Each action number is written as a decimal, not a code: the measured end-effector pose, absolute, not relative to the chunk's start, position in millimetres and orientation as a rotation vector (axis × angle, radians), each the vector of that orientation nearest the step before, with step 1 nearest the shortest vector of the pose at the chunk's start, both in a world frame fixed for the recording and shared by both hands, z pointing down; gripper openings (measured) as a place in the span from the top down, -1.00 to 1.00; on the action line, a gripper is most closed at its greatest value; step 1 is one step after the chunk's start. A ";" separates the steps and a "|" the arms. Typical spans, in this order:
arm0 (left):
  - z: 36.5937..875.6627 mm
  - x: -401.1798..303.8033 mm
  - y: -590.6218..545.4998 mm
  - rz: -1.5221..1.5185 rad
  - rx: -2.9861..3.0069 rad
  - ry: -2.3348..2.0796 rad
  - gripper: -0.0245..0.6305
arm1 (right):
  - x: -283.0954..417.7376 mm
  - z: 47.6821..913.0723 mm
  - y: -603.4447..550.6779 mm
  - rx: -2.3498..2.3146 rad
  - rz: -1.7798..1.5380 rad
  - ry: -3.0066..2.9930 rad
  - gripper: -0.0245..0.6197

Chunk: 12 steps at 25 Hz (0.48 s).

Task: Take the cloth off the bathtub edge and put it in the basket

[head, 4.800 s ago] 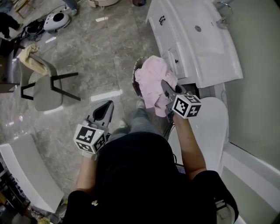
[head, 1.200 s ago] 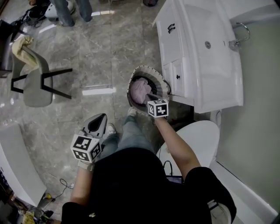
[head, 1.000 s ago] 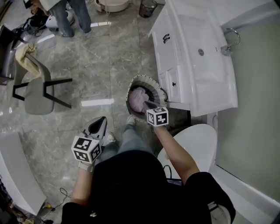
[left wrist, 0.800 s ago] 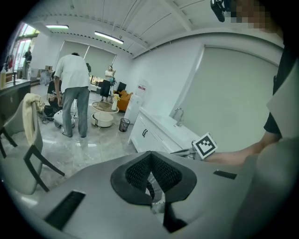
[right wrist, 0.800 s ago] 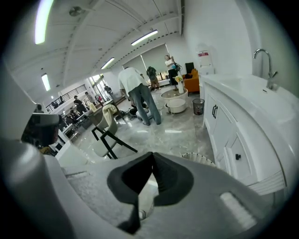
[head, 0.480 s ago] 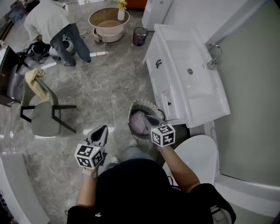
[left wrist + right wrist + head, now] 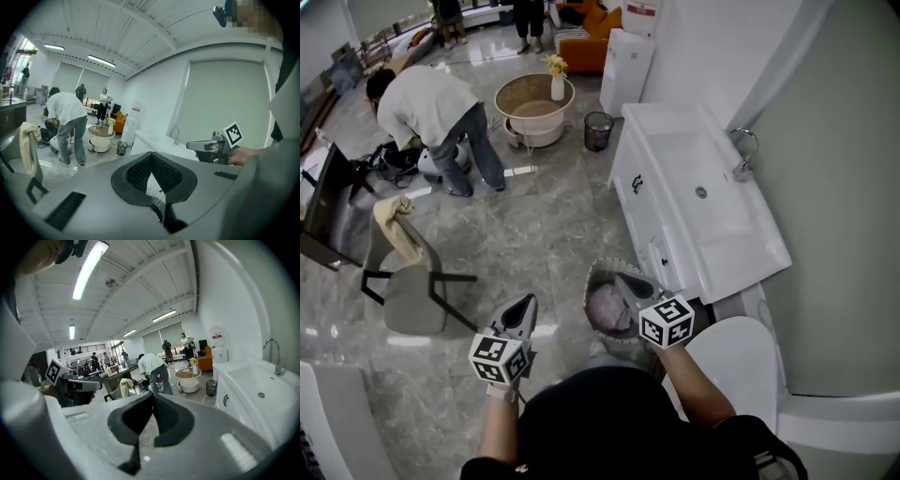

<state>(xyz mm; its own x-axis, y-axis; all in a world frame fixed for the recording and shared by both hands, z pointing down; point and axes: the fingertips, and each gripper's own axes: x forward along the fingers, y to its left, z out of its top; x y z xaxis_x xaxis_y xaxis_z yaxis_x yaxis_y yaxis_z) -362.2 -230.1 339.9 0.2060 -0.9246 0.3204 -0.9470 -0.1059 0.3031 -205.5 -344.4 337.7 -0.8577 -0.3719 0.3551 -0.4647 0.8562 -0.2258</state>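
The pink cloth [image 7: 607, 306] lies bunched inside the round woven basket [image 7: 596, 279] on the floor beside the white vanity. My right gripper [image 7: 625, 279] hovers over the basket's right rim, shut with nothing between its jaws; its pads meet in the right gripper view [image 7: 153, 395]. Off to the left, my left gripper [image 7: 525, 304] hangs above the floor, shut and empty, with its tips touching in the left gripper view [image 7: 150, 154]. The bathtub edge is not clearly in view.
A white vanity with sink [image 7: 703, 202] stands right of the basket, a white toilet lid [image 7: 742, 361] just below it. A grey chair with a cloth [image 7: 408, 281] stands left. A person [image 7: 431, 108] bends over farther off, near a round low table [image 7: 534, 101] and a small bin [image 7: 598, 129].
The right gripper carried the pink cloth down into the basket, let it go and rose empty. The head view tilted up, showing more of the room. The left gripper hardly moved.
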 end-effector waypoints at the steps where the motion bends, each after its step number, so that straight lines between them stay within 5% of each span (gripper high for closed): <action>1: 334.1 -361.0 -230.2 0.065 2.061 -1.743 0.89 | -204.6 329.5 -344.2 0.628 0.427 -2.750 0.93; 12: 312.1 -357.0 -233.0 0.041 2.125 -1.785 0.89 | -205.5 295.4 -344.9 0.602 0.337 -2.861 0.93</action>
